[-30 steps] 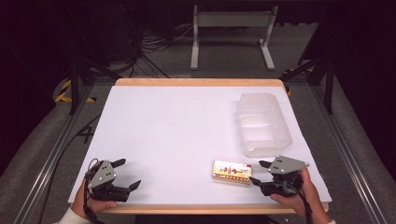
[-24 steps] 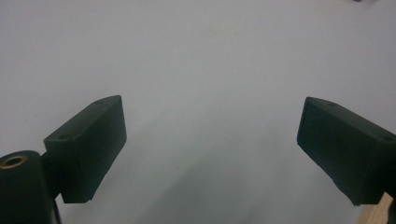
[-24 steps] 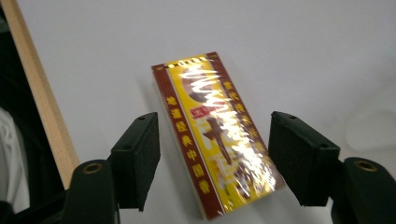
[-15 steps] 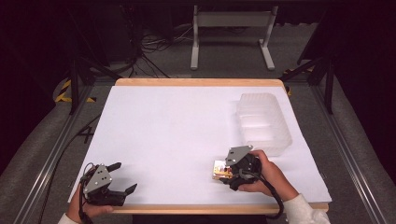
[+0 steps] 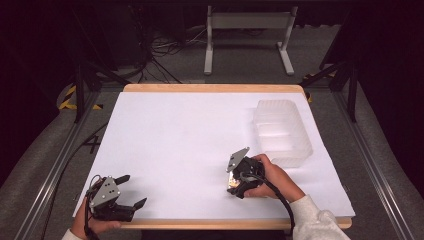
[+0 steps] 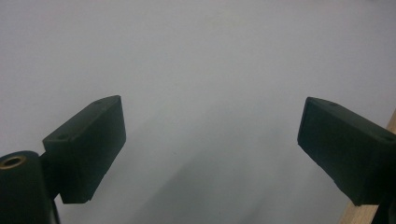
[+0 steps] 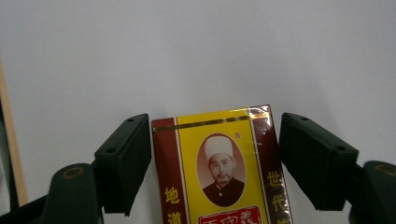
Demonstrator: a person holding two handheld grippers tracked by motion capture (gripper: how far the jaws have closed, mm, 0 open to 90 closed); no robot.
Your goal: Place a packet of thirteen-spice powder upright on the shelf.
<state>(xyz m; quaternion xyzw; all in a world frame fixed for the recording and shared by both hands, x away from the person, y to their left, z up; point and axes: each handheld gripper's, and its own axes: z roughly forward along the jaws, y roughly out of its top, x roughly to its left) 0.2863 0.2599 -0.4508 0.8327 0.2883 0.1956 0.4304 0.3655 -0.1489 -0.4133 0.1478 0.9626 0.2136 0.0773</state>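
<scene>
A yellow and dark red packet [image 7: 219, 158] with a printed portrait and Chinese characters lies flat on the white table sheet [image 5: 190, 135]. My right gripper [image 7: 214, 140] straddles it, one black jaw at each long side; the left jaw touches or nearly touches, and a thin gap shows on the right. From the high view the right gripper [image 5: 239, 181] and the hand cover most of the packet near the front right. My left gripper [image 5: 133, 190] rests open at the front left corner, with bare sheet between its jaws [image 6: 210, 154].
A clear plastic container [image 5: 282, 132] with compartments stands at the back right of the sheet. The table's wooden front edge [image 5: 225, 224] runs just below both hands. A metal stand [image 5: 247, 30] and cables are on the floor behind the table.
My right gripper has swung left from beside the packet to over it and turned, so its jaws now flank it. The left gripper has drifted slightly toward the front edge.
</scene>
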